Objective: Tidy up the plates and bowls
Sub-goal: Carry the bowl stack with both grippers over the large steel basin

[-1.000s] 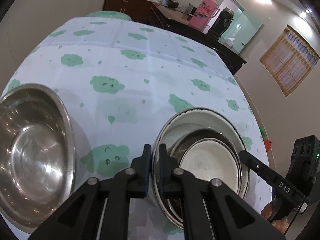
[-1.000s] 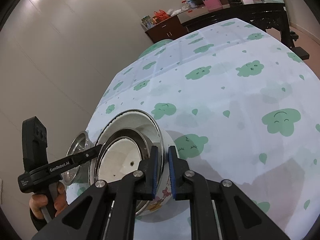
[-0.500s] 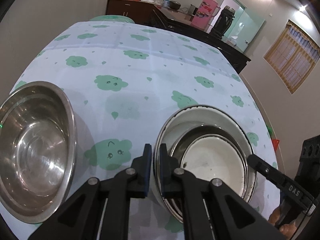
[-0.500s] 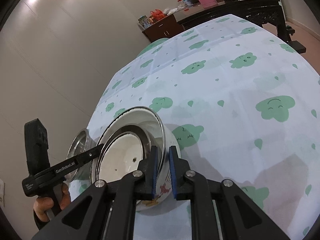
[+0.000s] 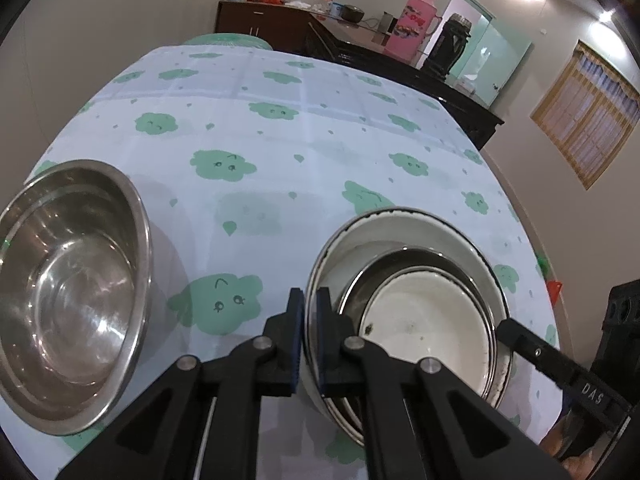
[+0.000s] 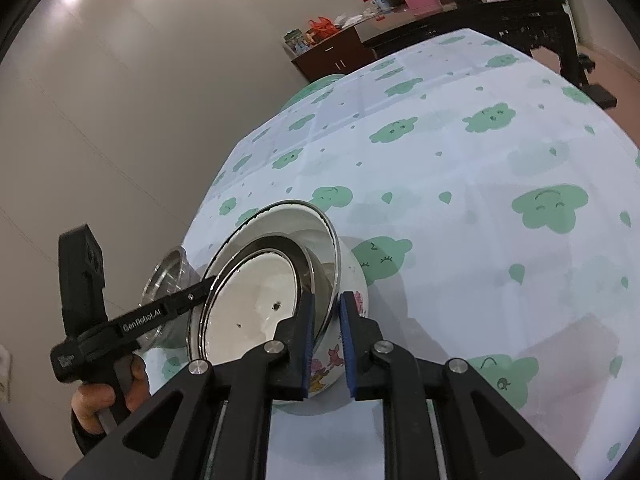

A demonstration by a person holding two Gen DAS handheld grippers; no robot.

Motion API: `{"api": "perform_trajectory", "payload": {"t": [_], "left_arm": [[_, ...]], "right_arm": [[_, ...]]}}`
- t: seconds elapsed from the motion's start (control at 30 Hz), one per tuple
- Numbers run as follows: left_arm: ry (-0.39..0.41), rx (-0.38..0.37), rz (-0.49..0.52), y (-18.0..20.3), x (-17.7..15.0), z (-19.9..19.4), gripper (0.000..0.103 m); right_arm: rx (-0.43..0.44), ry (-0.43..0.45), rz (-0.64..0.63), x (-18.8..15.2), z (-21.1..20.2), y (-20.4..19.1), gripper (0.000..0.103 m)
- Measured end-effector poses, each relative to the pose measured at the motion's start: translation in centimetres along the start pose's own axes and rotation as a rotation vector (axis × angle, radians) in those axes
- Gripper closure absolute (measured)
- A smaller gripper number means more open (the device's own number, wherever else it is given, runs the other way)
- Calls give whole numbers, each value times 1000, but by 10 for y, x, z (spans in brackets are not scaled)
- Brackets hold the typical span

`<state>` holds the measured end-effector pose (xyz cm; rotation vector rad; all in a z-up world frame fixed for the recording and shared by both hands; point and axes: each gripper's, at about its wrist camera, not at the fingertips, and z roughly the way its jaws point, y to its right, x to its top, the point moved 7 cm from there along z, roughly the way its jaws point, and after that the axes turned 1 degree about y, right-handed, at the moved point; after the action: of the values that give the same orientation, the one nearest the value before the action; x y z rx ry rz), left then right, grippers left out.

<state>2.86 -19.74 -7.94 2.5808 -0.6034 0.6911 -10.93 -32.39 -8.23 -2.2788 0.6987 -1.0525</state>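
Note:
A white enamel bowl (image 5: 404, 232) with a flower print on its side (image 6: 356, 280) holds a steel dish and a white plate (image 5: 432, 320) nested inside. My left gripper (image 5: 309, 336) is shut on the bowl's near rim. My right gripper (image 6: 326, 340) is shut on the opposite rim. The bowl is held tilted just above the tablecloth. A large empty steel bowl (image 5: 68, 292) stands to the left; it also shows in the right wrist view (image 6: 168, 276) behind the left gripper.
The round table (image 5: 280, 140) has a white cloth with green cloud prints. Dark sideboards with a pink thermos (image 5: 412, 24) stand beyond the far edge. The table's right edge (image 5: 536, 248) runs close to the bowl.
Both grippers have carried the white bowl stack a little; it sits lower and more to the right in the left wrist view. The steel bowl has stayed put.

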Motion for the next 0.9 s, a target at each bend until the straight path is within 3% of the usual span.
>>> {"api": "perform_trajectory", "payload": {"t": [0.57, 0.9], "left_arm": [[16, -18, 3, 4, 22, -22, 103], [92, 6, -40, -32, 48, -66, 103]], "right_arm": [[4, 26, -23, 21, -17, -18, 87], [55, 29, -110, 43, -16, -73, 87]]}}
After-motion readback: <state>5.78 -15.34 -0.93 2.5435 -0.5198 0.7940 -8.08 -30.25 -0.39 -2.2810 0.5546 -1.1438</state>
